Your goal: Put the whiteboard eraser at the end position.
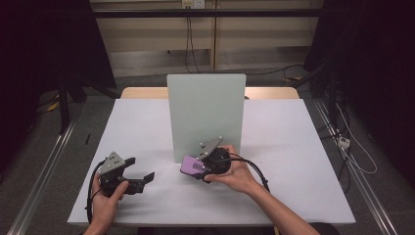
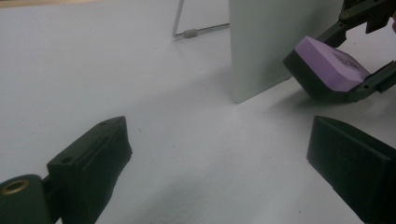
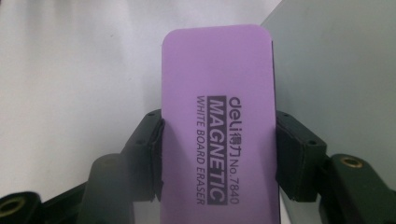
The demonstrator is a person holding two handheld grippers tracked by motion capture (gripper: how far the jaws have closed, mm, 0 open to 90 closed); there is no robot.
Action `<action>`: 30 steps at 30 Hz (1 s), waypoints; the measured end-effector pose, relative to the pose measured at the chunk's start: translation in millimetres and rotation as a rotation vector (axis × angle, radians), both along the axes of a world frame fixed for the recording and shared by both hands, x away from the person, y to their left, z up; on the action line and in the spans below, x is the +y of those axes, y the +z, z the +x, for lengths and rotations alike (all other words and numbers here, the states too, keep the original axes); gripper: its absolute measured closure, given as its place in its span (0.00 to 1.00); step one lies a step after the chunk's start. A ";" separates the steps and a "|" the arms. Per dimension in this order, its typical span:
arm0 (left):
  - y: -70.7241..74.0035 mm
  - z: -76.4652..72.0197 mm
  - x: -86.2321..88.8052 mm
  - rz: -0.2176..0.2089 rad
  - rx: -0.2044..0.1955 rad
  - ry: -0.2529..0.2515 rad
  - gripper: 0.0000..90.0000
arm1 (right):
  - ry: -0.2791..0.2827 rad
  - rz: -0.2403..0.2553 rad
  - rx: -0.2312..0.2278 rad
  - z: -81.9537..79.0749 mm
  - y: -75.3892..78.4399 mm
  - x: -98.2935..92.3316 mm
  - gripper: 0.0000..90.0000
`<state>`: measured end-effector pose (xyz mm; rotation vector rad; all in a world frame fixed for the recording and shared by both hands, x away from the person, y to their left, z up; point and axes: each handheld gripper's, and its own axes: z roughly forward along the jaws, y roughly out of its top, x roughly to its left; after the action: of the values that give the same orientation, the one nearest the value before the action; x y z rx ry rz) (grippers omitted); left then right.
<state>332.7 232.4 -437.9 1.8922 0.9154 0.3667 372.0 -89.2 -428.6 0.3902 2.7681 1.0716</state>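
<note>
Purple whiteboard eraser (image 1: 192, 165) at centre frame, being gripped across its sides by right gripper (image 1: 199, 169), fingers (image 3: 148, 154) pressing both edges, just beside the lower left corner of the upright grey board (image 1: 205, 115). Left gripper (image 1: 141, 177) at lower left, fingers spread wide and holding nothing, hovering low over white bench (image 1: 284, 147).

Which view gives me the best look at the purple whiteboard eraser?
The right gripper view: the purple whiteboard eraser is close, its label readable. The left gripper view shows its purple top and black base; the high view, a small purple patch.
</note>
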 end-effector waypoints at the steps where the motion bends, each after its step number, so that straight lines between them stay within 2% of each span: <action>1: 0.7 -0.3 -0.1 0.004 -0.003 -0.003 0.07 | 0.011 0.006 0.008 -0.8 0.2 -0.7 0.46; 3: 1.4 -1.1 -0.8 0.004 -0.006 -0.006 0.06 | 0.015 -0.004 0.016 -3.3 1.9 -2.2 0.46; 5: 1.4 -2.1 -1.1 0.006 -0.005 -0.002 0.07 | 0.021 0.008 0.027 -4.3 4.4 -5.7 0.46; 12: 0.7 -2.7 0.6 0.008 -0.001 0.003 0.07 | 0.029 0.003 0.055 -4.0 12.2 -16.8 0.46; 16: 0.4 -2.9 0.6 0.006 0.003 0.012 0.07 | 0.054 -0.012 0.080 -7.7 15.6 -21.6 0.46; 23: -1.6 -0.9 -3.2 0.016 0.015 0.005 0.07 | 0.072 -0.026 0.106 -8.9 15.9 -30.4 0.46; 30: -1.8 0.4 -3.6 0.015 0.013 -0.003 0.07 | 0.095 -0.072 0.136 -10.0 10.2 -29.0 0.46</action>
<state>333.1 228.8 -439.7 1.9107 0.9208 0.3612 362.1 -118.2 -418.4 0.3375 2.9634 0.9967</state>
